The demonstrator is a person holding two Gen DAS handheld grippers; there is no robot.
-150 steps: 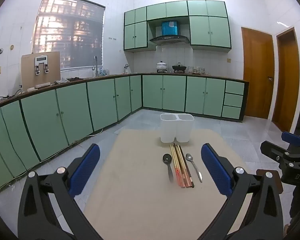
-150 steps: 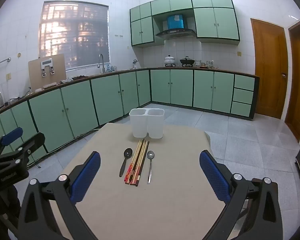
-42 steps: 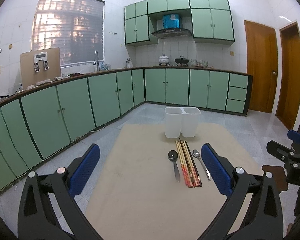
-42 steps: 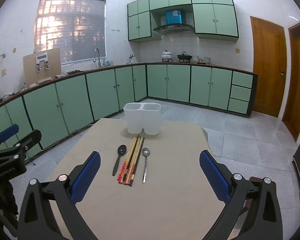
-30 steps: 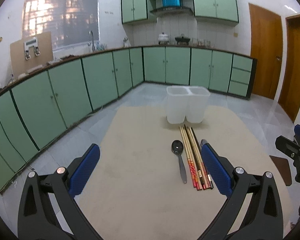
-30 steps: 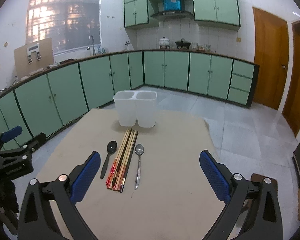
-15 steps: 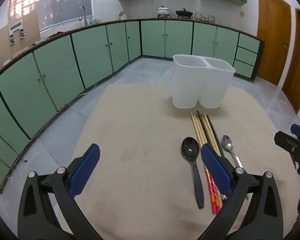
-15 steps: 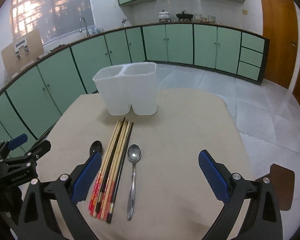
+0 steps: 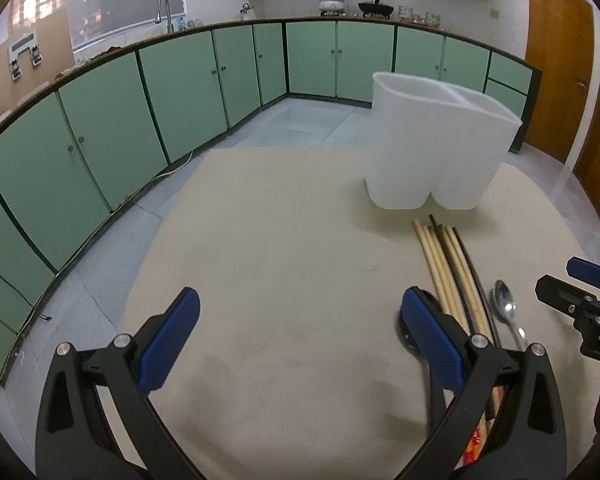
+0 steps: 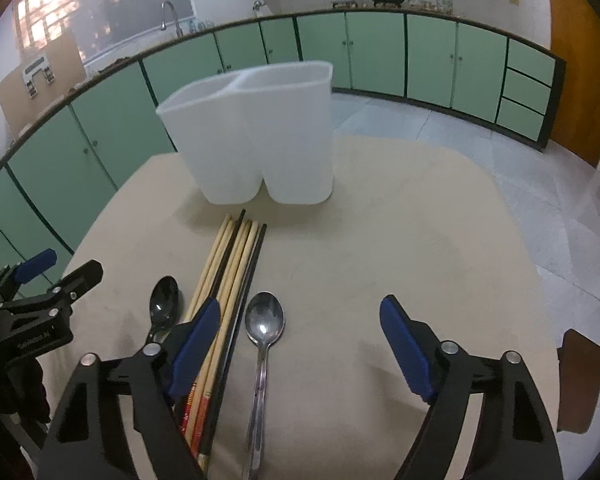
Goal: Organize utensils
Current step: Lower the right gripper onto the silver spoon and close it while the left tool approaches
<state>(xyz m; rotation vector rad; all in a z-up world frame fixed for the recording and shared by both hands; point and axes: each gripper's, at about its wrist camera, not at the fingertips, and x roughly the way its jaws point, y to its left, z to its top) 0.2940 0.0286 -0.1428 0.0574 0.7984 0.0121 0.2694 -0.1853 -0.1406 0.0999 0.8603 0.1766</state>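
Hovering low over the utensils, both grippers are being brought into place, so the step in hand is judged to be the approach to a first pick; nothing is being held yet. The right gripper (image 10: pixel 300 344) is standing spread with its jaws just having been closing, and the steel spoon (image 10: pixel 263 340) is lying between them, untouched by either pad. The left gripper (image 9: pixel 300 344) is also spread and empty, with only bare cloth between its fingers; its right finger is being held over the black spoon (image 10: pixel 163 304), which is lying just left of the chopsticks (image 10: pixel 230 276). The steel spoon is lying just right of the chopsticks. Next, the right jaws are likely to be lowered around the steel spoon's thin handle and pressed together squarely, since a flat handle on cloth is easily missed. Beyond the chopsticks, the white two-compartment holder (image 10: pixel 260 140) is standing upright and, as far as can be seen, empty. All of this is being carried by a table under a beige cloth (image 10: pixel 420 248). Further behind the holder, green cabinets (image 10: pixel 372 56) are running around a tiled kitchen floor.
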